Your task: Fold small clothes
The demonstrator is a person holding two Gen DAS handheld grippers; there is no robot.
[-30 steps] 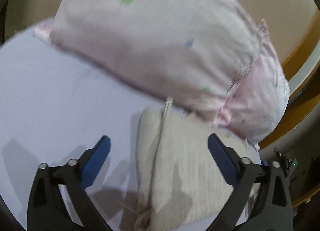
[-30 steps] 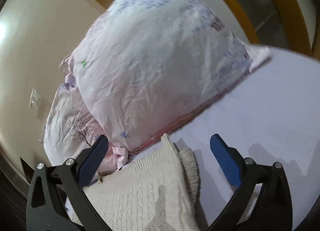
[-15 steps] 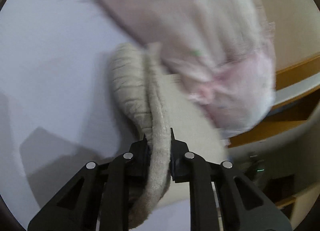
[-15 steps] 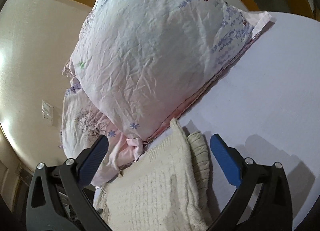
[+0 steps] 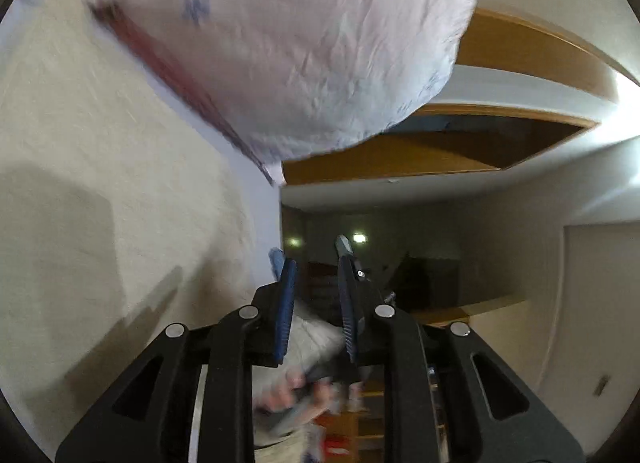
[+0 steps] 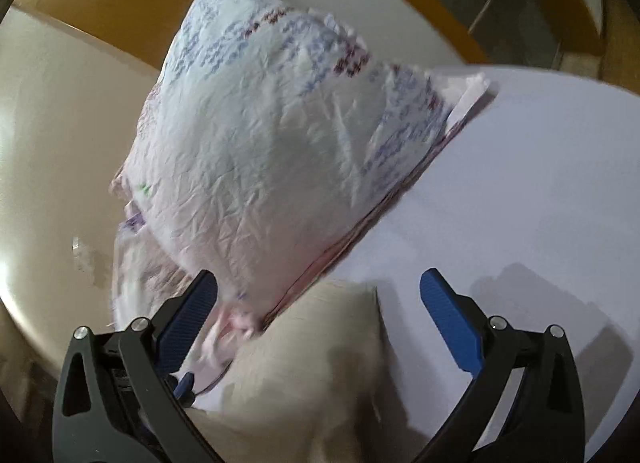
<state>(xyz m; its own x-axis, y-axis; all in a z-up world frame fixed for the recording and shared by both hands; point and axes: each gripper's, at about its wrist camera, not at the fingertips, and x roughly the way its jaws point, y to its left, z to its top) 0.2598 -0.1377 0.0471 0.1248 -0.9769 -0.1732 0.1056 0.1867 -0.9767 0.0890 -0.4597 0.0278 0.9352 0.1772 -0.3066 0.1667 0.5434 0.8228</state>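
A cream knit garment [image 5: 104,167] lies on the lilac bed sheet [image 6: 540,183]. In the left wrist view it fills the left side, blurred. My left gripper [image 5: 314,263] stands to its right at the bed's edge, its jaws a narrow gap apart with nothing between the tips. In the right wrist view the garment [image 6: 320,363] lies between and below my right gripper's [image 6: 316,283] wide-open blue fingers [image 6: 448,315]. The right gripper is empty.
A floral pink-white pillow [image 6: 280,151] lies just beyond the garment, with a second one under it [image 6: 136,263]. The wooden bed frame [image 5: 520,51] curves behind. A hand on another blue gripper shows low in the left wrist view [image 5: 300,395].
My left gripper was shut on the garment's folded edge half a second ago; now it has let go and swung right to the bed's edge. The garment now lies flatter.
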